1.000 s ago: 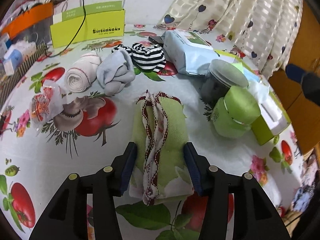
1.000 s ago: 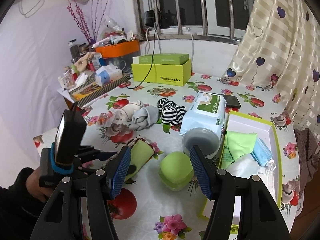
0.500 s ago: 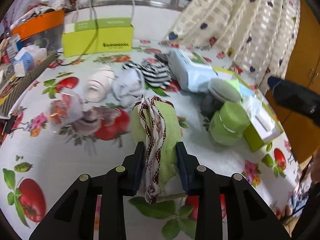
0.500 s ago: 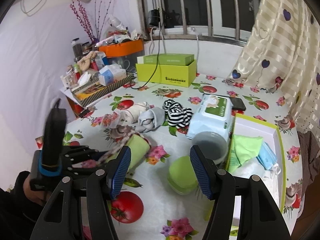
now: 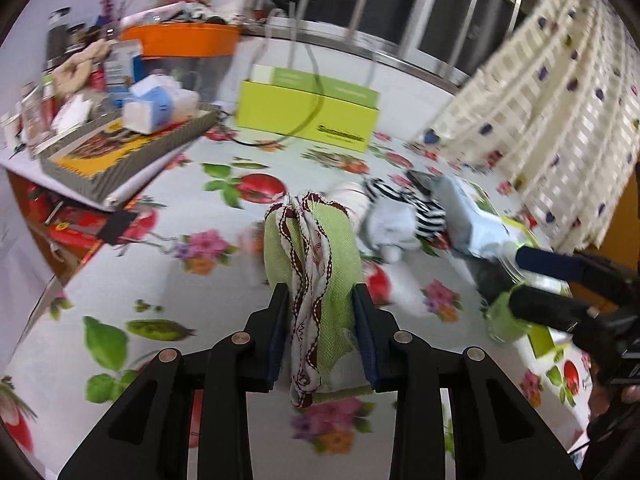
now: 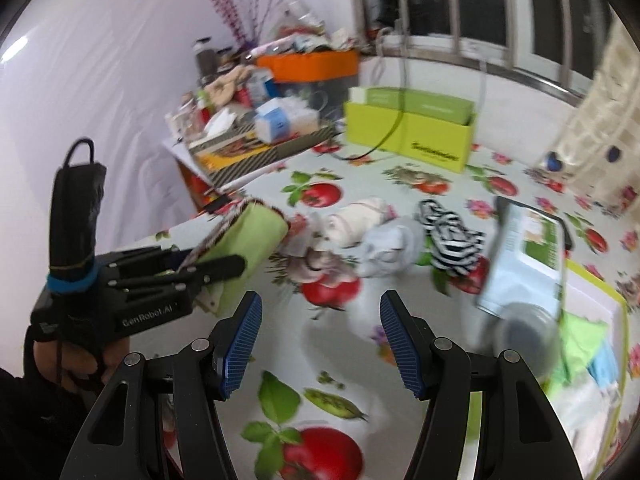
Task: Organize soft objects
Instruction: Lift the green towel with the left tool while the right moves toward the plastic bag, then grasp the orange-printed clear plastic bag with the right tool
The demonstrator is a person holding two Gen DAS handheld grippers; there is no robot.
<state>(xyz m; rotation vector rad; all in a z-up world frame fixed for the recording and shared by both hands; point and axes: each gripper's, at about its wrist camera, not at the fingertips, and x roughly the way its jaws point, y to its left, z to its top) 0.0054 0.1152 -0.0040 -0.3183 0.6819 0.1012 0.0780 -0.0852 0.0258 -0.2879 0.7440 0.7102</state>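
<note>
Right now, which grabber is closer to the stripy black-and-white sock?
Right. The right gripper is open just in front of the striped sock, over bare tablecloth. The left gripper, shut on the green cloth roll, sits farther off to the side.

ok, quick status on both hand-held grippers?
Left hand-held gripper: closed on the green cloth, lifted off the table.
Right hand-held gripper: open, empty.

A table under a fruit-and-flower oilcloth [image 6: 400, 176] stands against a white wall [image 6: 100, 92]. Behind it a barred window [image 5: 420, 20] looks dark, and a cream curtain with hearts [image 5: 560, 120] hangs at the right.
</note>
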